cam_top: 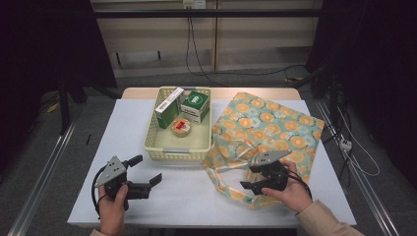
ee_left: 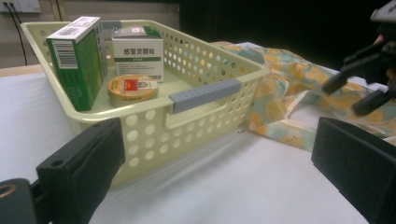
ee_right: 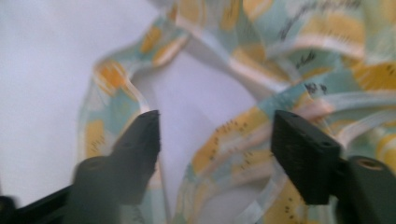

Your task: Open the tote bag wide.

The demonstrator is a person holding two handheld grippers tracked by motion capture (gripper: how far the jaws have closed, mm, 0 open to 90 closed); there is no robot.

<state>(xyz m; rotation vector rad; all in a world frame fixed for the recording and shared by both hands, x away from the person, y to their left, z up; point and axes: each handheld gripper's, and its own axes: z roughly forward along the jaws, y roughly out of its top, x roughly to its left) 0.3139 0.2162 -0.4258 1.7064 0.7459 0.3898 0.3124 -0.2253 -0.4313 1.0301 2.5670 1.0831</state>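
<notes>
**Right claw lining up on bag handle, left claw idle**

Right gripper (cam_top: pixel 252 185): jaws wide apart, gripping nothing. In the right gripper view its gripper (ee_right: pixel 212 133) hangs low over the floral cloth bag (cam_top: pixel 268 130), with one handle strap (ee_right: pixel 229 140) running up between the two jaws and a second strap loop curving just outside the left jaw. Bare table shows beyond the left jaw. Frame is blurry, so can't tell if the jaws touch the cloth.

Left gripper (cam_top: pixel 146 170): jaws also spread wide, empty, held above the white table (cam_top: pixel 187 196), well apart from the bag. Just ahead of its jaws sits the pale yellow perforated basket (ee_left: pixel 196 100) with a grey handle grip.

Farther in, inside the basket: round tin (ee_left: pixel 132 89) nearest, green-and-white box (ee_left: pixel 77 60) standing at the left, white medicine box (ee_left: pixel 138 57) behind.

Step judged: grab the bag's handle to open it. To do well: centre one strap only between the jaws, lower until both pads flank it, close on the flat of the strap, not the loose fold. Avoid catching both straps, or the mouth won't open.
</notes>
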